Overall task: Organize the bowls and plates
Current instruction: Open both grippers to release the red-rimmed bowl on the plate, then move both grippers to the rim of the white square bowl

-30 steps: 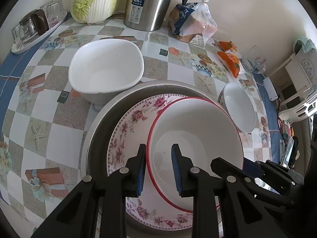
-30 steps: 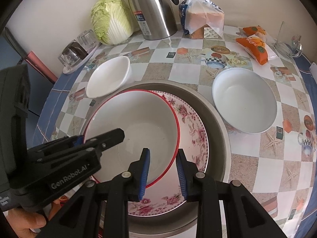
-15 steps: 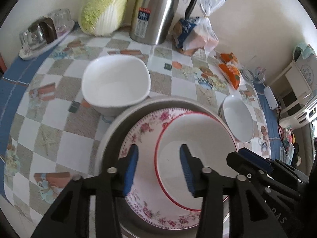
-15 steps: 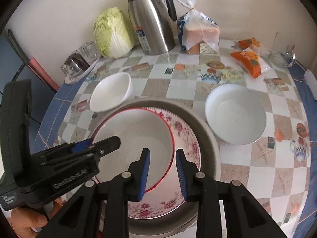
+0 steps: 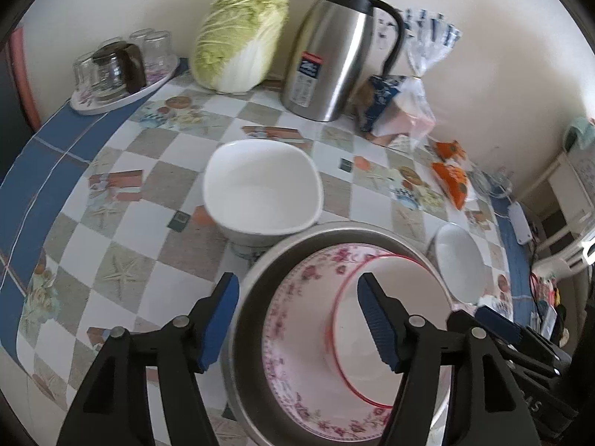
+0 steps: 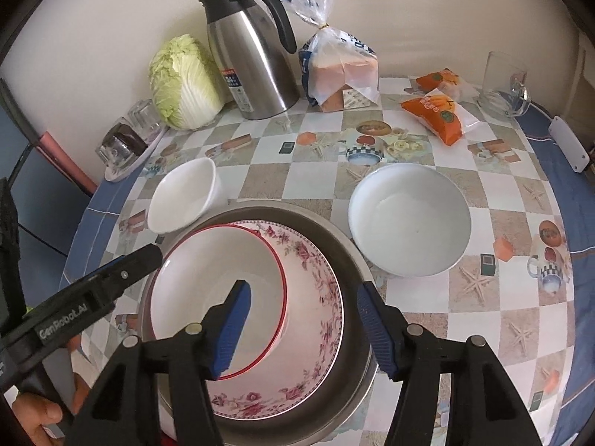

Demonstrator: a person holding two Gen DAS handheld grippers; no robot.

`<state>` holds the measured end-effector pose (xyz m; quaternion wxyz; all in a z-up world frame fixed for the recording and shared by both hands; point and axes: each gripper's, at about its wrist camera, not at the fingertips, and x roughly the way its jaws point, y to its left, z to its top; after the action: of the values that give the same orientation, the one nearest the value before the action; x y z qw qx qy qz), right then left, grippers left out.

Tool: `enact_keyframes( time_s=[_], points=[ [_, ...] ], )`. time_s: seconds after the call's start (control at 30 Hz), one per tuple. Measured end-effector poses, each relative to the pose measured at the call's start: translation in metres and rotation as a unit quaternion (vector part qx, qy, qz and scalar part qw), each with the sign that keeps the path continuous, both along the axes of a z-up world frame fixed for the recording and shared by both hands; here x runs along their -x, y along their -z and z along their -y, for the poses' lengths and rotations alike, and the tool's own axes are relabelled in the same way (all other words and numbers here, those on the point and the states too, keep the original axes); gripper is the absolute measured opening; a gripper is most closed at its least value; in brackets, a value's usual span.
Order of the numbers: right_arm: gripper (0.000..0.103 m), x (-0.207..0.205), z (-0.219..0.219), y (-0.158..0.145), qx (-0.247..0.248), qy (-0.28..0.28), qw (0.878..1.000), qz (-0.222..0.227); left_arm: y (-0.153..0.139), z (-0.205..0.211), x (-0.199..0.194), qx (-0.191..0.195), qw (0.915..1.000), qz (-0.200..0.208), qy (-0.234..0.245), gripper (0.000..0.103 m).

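both my grippers hang over the stack with jaws spread wide and nothing in them. between the jaws of the left gripper [image 5: 297, 319] i see the near rim of the steel basin [image 5: 245, 297] and the floral plate [image 5: 297, 334] inside it; the red-rimmed bowl [image 5: 394, 319] sits on that plate, just under my right-hand jaw. the right gripper [image 6: 303, 325] straddles the far edge of the same bowl and plate.

two bowls are not yet stacked. the square bowl [image 5: 260, 197] stands ahead of the left jaws, touching or just beside the basin; i cannot tell which. the round bowl [image 6: 409, 219] is ahead and right of the right jaws, on the worktop [image 6: 483, 297].

my worries: the red-rimmed bowl lies off centre on the plate, so a knock from either jaw could slide it or tip it. glazed rims are slick, so a shallow pinch on the square bowl may slip. the two grippers are close together, and reaching at once could clash them. the kettle [image 6: 253, 63] and glass [image 6: 502, 81] stand well beyond, so an overshoot is less of a risk.
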<state>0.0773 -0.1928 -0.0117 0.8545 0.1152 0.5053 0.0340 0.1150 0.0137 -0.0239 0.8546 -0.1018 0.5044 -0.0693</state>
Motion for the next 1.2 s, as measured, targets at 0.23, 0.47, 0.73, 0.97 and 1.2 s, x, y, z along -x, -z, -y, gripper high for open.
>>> enact_keyframes(
  time_s=[0.23,0.47,0.73,0.97,1.2],
  points=[
    [0.092,-0.001,0.0,0.004,-0.012,0.003,1.0,-0.001,0.001,-0.023,-0.002,-0.015,0.998,0.012,-0.06,0.087],
    [0.103,-0.002,0.001,0.003,-0.012,0.009,1.0,0.008,-0.001,-0.038,-0.006,-0.045,0.9936,0.034,-0.098,0.098],
    [0.103,-0.003,0.0,-0.005,-0.024,0.016,0.998,0.05,-0.007,-0.043,-0.016,-0.083,0.986,0.084,-0.118,0.098],
    [0.103,-0.006,-0.007,-0.011,0.002,0.024,0.997,0.071,-0.012,-0.046,-0.026,-0.101,0.9805,0.111,-0.127,0.098],
    [0.103,-0.01,-0.015,-0.016,0.035,0.014,0.997,0.068,0.005,-0.06,-0.038,-0.097,0.9805,0.096,-0.142,0.099]
  ],
)
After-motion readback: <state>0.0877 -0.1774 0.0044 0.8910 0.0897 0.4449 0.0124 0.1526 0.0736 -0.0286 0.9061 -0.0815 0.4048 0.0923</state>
